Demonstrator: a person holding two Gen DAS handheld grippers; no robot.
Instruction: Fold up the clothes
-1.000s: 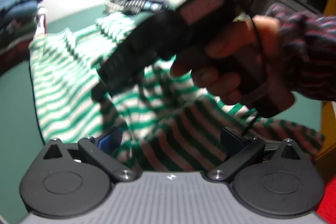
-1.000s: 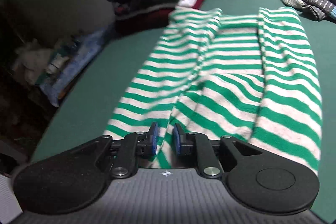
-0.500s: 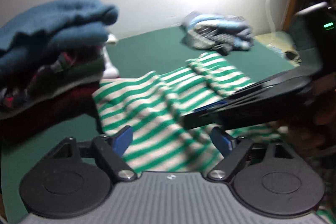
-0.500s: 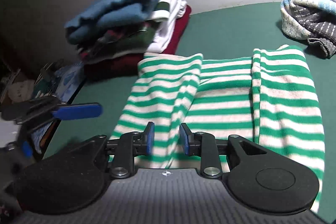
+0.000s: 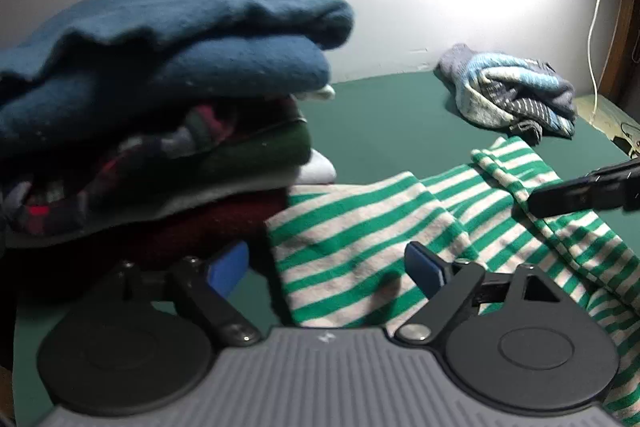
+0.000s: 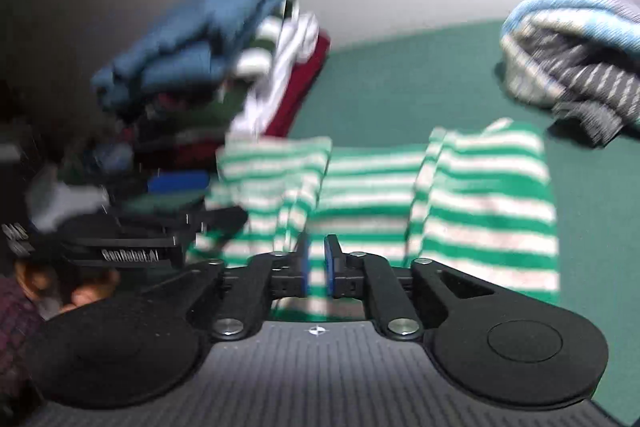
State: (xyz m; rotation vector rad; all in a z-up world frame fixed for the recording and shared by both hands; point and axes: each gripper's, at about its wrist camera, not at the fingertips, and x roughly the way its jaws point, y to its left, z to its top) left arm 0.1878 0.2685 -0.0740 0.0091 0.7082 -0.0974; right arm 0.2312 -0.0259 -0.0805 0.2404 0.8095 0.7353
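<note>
Your left gripper (image 6: 176, 195) reads "GenRobot.AI" on its side. Its fingers (image 5: 426, 269) are spread wide over the striped shirt (image 5: 360, 247), now beside the folded stack (image 5: 160, 131). Your right gripper (image 6: 316, 263) has nearly closed since earlier; whether it pinches the shirt on the green worktop (image 6: 400, 87) is blurred.

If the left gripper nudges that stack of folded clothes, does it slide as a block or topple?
Probably shears rather than slides: the stack of folded clothes is several soft layers, and the blue sweater on top overhangs the lower layers. It looks tall for its footprint and leans in the right wrist view, so tipping seems plausible. The left gripper is open beside its base.
</note>
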